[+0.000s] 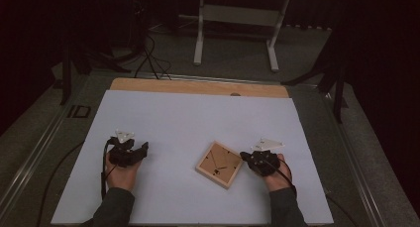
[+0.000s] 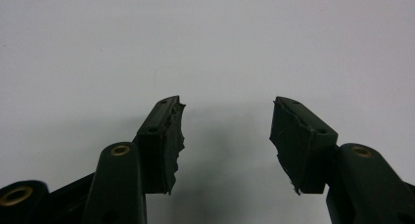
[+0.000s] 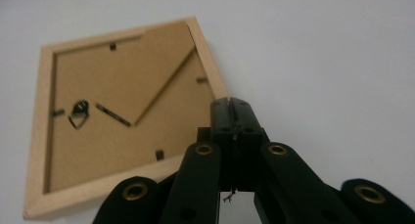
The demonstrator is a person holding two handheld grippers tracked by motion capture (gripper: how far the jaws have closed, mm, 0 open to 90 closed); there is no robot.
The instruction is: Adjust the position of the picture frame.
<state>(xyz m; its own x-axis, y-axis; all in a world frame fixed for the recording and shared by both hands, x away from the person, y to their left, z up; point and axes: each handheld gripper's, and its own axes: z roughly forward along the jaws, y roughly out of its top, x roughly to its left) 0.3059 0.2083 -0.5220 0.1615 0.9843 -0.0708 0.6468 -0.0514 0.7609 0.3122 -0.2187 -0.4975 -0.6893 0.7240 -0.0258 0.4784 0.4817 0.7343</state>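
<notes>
1. The wooden picture frame (image 1: 219,163) is lying back-side up on the white surface (image 1: 188,123), near its front edge.
2. The right tongs (image 1: 242,155), pressed together and holding nothing, are sitting at the frame's right corner.
3. The left tongs (image 1: 144,146) are standing apart over bare surface, well away.

Both forearms come in from the bottom of the high view, in dark sleeves, set well apart. The left hand (image 1: 120,173) grips the left gripper (image 1: 144,148) from behind, its body angled toward the upper right; in the left gripper view its two black jaws stand wide apart with nothing between them. The right hand (image 1: 277,176) holds the right gripper (image 1: 243,155) pointing to the left; in the right gripper view its jaws are pressed together, pad against pad
</notes>
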